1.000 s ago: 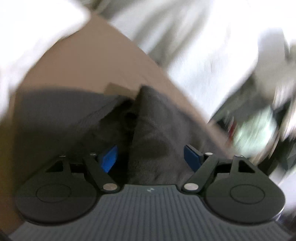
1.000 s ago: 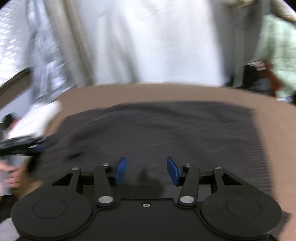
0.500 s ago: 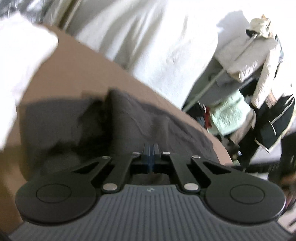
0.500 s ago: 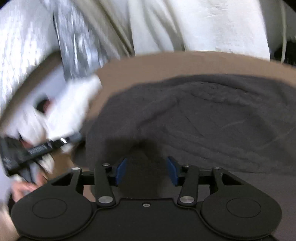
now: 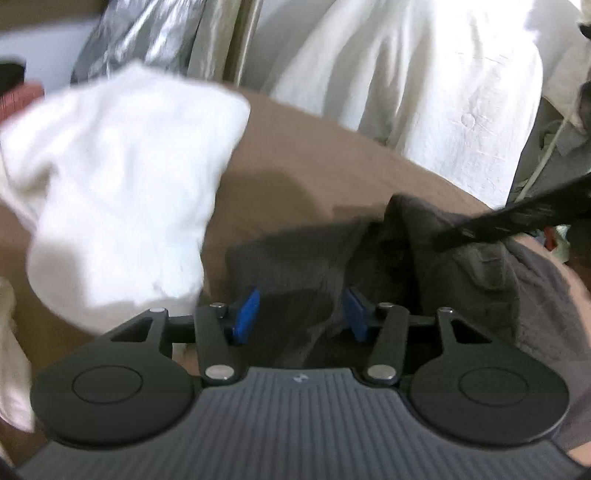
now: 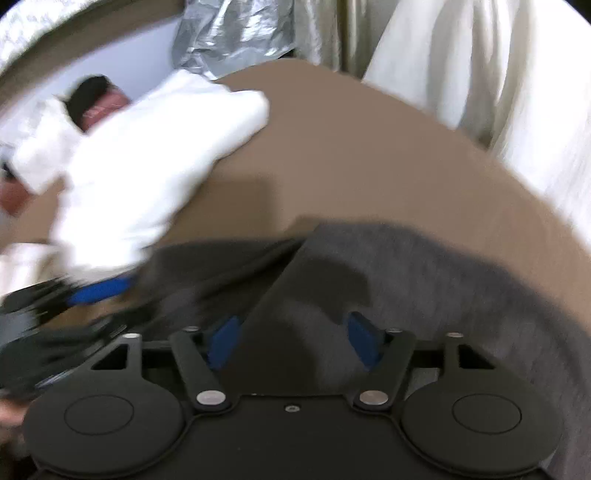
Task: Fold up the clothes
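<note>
Opening both jaws over the dark garment

Left wrist view: the left hand-held gripper (image 5: 301, 314) is opening, its blue pads (image 5: 245, 314) clear of the dark grey garment (image 5: 480, 273) lying bunched on the brown surface (image 5: 314, 155) beside a white cloth (image 5: 122, 184).

Right wrist view: the right hand-held gripper (image 6: 293, 341) is opening above the garment's folded edge, gripping nothing.

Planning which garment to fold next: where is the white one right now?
The white garment lies on the brown surface, left in both wrist views, just left of the dark grey garment and in front of the silver foil.
</note>
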